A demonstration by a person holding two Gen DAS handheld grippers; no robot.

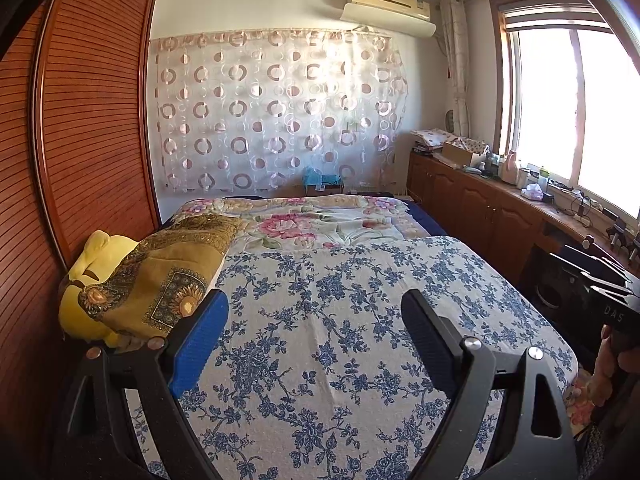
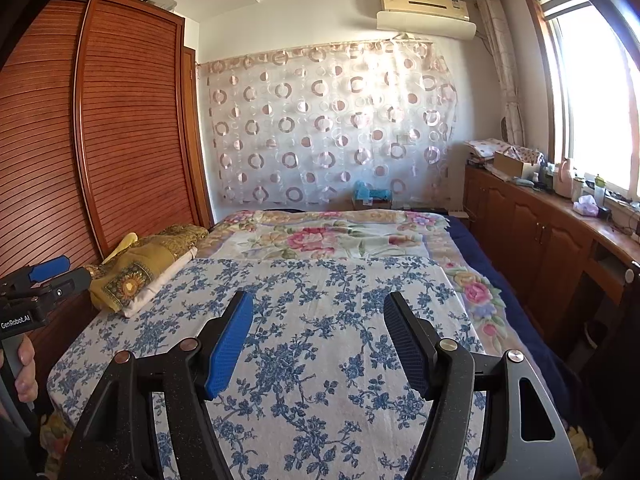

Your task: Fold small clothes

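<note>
A white cloth with blue flowers (image 1: 340,320) lies spread flat over the near part of the bed. My left gripper (image 1: 316,300) hovers above it, open, its blue pads wide apart with nothing between them. My right gripper (image 2: 319,298) hangs over the same cloth (image 2: 320,340), also open and empty. In the right wrist view the left gripper (image 2: 80,268) shows at the left edge, held by a hand (image 2: 24,368). No small garment can be made out apart from these cloths.
A gold patterned cloth (image 1: 168,276) covers a yellow pillow (image 1: 100,252) at the bed's left, beside a slatted wooden wardrobe (image 1: 92,120). A pink-flowered blanket (image 1: 320,220) covers the far bed. Low wooden cabinets (image 1: 480,208) with clutter run under the window on the right.
</note>
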